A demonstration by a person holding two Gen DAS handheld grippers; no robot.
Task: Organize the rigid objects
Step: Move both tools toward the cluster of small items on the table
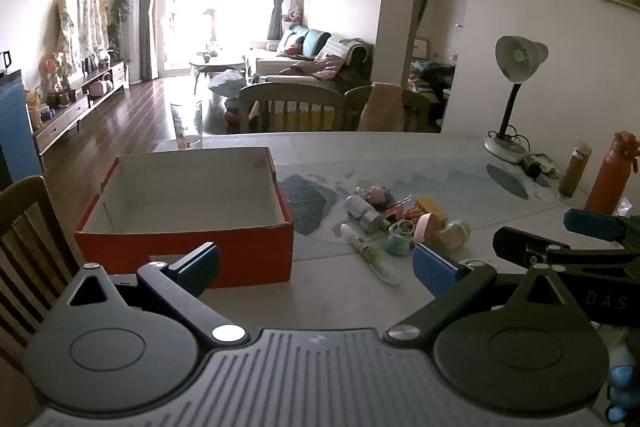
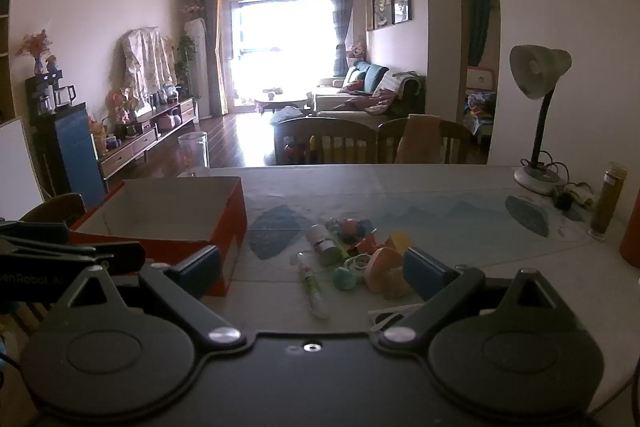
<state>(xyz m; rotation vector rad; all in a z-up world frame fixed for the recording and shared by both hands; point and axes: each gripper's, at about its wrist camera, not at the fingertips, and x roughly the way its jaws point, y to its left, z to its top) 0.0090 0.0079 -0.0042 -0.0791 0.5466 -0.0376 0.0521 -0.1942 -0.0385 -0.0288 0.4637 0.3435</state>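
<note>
The left gripper [image 1: 316,267] and right gripper [image 2: 312,273] both gape wide, holding nothing; the open red cardboard box [image 1: 188,215] sits left of the heap of small colourful toys and bottles [image 1: 396,223] on the pale table [image 1: 400,151]; "DAS" shows on the right gripper's black body.

Desk lamp [image 1: 516,67], orange bottle [image 1: 610,175], chairs [image 2: 326,141].

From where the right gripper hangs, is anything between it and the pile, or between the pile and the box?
Nothing visible. The right gripper faces the pile over bare table; the open red box stands beside it.
</note>
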